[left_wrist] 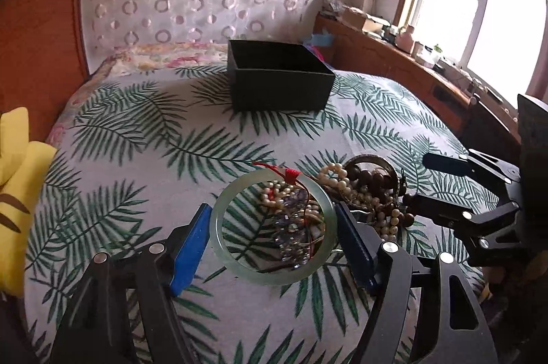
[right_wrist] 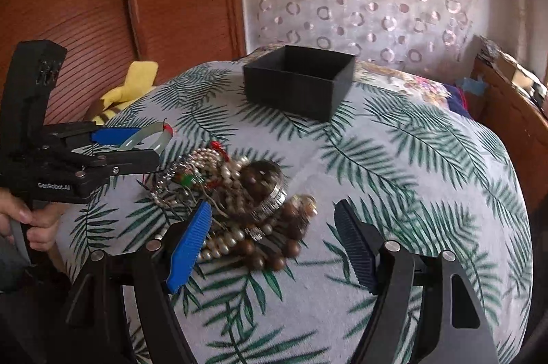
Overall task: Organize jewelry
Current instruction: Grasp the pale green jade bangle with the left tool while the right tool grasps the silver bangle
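My left gripper [left_wrist: 272, 227] is shut on a pale green jade bangle [left_wrist: 219, 237] with a red cord, held just above the leaf-print bedspread. It also shows in the right wrist view [right_wrist: 150, 133]. A tangled pile of jewelry [left_wrist: 363, 192], pearls, brown wooden beads and a metal bangle, lies just right of the bangle. My right gripper [right_wrist: 272, 227] is open, its fingers spread around the near side of the pile [right_wrist: 239, 203]. An open black box [left_wrist: 277, 76] stands farther back on the bed, also in the right wrist view [right_wrist: 301, 79].
A yellow cushion [left_wrist: 17, 179] lies at the bed's left edge. A wooden headboard [right_wrist: 102, 4] and a curtain stand behind the bed. A cluttered wooden shelf [left_wrist: 411, 55] runs under the window on the right.
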A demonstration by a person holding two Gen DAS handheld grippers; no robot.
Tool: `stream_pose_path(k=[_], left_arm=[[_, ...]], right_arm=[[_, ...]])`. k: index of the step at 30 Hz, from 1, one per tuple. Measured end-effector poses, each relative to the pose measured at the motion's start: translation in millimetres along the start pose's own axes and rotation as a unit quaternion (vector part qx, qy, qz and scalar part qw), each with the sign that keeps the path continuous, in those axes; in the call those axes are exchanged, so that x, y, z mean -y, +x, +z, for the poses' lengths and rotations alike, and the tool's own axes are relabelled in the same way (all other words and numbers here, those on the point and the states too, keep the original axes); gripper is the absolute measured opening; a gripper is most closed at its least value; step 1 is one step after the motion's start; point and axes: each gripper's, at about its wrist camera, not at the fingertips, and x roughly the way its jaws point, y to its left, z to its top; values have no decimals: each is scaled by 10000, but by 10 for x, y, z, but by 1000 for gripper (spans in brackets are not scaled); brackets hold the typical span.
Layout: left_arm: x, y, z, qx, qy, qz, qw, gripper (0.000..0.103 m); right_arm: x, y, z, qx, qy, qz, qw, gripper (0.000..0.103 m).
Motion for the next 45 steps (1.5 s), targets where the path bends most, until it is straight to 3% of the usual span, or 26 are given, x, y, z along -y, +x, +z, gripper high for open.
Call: stream_pose_path(k=[4, 18, 23, 24, 25, 28, 38, 45], left_arm=[[-54, -52, -35, 55, -36, 8, 10000, 69], [-117, -72, -67, 55, -81, -18, 10000, 69], [-115, -67, -71, 53, -80, -14, 10000, 69], [-112, -68, -71, 52, -81, -16, 10000, 69], [-113, -65, -72, 49, -82, -16, 10000, 69], [-110, -57, -78, 43, -78, -18, 10000, 69], [-94, -62, -78, 34, -65, -9, 10000, 69], [-97, -63, -87, 33, -90, -8, 10000, 69]], right_arm=[[-49, 153, 97, -186, -158, 125, 9996, 70], [-195, 444, 192, -732, -1116, 124, 9910, 70], [-177, 452, 189, -755, -1113, 304, 9905, 60], [-178, 441, 184, -741, -1113, 308, 9905, 55], [-167, 410, 183, -697, -1086, 275, 9913, 33], [-96, 349, 203, -682, -998, 285, 9923, 19], [-43, 245, 237, -507, -897, 241, 9944, 14], [-30, 112, 318, -147, -909, -181, 9956, 14]])
